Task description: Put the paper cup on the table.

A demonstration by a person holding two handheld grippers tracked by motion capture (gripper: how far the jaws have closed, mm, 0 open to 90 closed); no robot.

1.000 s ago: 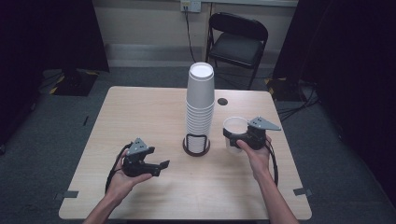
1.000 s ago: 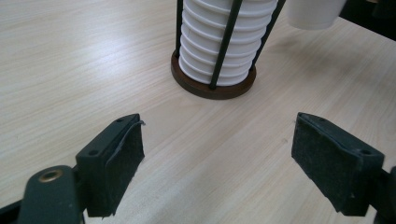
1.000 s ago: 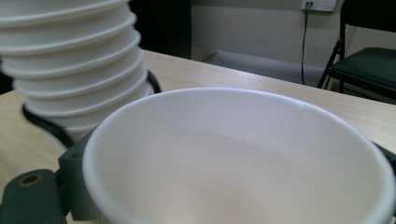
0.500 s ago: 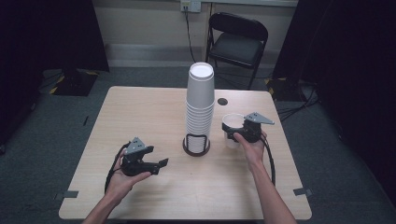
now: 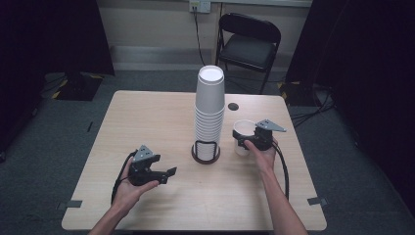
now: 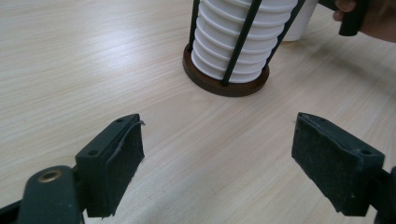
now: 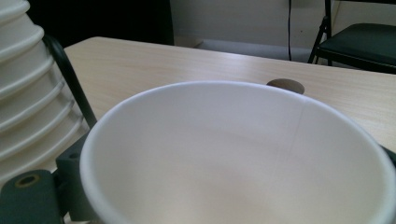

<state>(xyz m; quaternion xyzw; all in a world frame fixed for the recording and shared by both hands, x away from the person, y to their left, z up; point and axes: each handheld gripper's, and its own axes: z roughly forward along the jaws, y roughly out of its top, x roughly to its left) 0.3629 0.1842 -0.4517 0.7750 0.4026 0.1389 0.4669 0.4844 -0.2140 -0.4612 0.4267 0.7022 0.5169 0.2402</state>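
A tall stack of upside-down white paper cups [image 5: 209, 110] stands in a wire holder with a dark round base [image 5: 205, 152] at the table's middle. Just right of it, my right gripper [image 5: 244, 138] is shut on a single upright white cup [image 5: 242, 131], mouth up. The cup's open rim [image 7: 238, 154] looms close in the right gripper view, with the stack [image 7: 25, 93] to its left. I cannot tell if the cup touches the table. My left gripper [image 5: 168, 172] is held open at the front left, its jaws [image 6: 219, 163] wide apart and empty, pointing at the holder base [image 6: 224, 86].
A small dark disc [image 5: 233, 106] lies on the wooden table [image 5: 147, 117] behind the stack. A black folding chair [image 5: 249, 46] stands beyond the far edge. A cable [image 5: 284, 169] trails from the right gripper along the person's forearm.
The right gripper with its cup has shifted a little left, closer to the stack. The left gripper has barely moved.
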